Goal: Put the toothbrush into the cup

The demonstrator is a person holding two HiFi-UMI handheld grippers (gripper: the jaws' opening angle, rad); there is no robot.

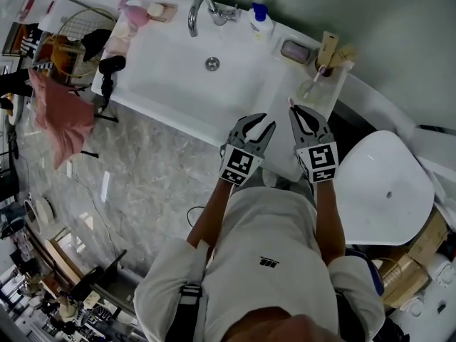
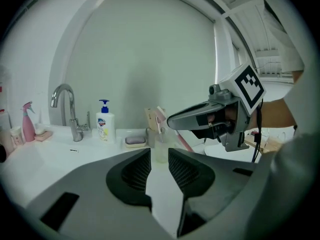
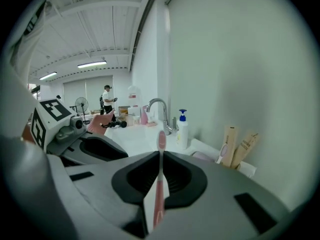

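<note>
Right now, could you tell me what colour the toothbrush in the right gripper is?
The toothbrush is pink; the right gripper view shows it best.

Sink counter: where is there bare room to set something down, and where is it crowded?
Bare: the basin, and the counter strip between it and the cup. Crowded: back right corner with soap dish, cup, wooden boxes; back left around the pink bottle.

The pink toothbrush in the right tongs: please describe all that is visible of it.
The pink plastic toothbrush is slim and straight, clamped between the shut right tongs. Its handle runs back between them; the oval head sticks out past the tips, in the air above the white countertop. Nothing else touches it.
</note>
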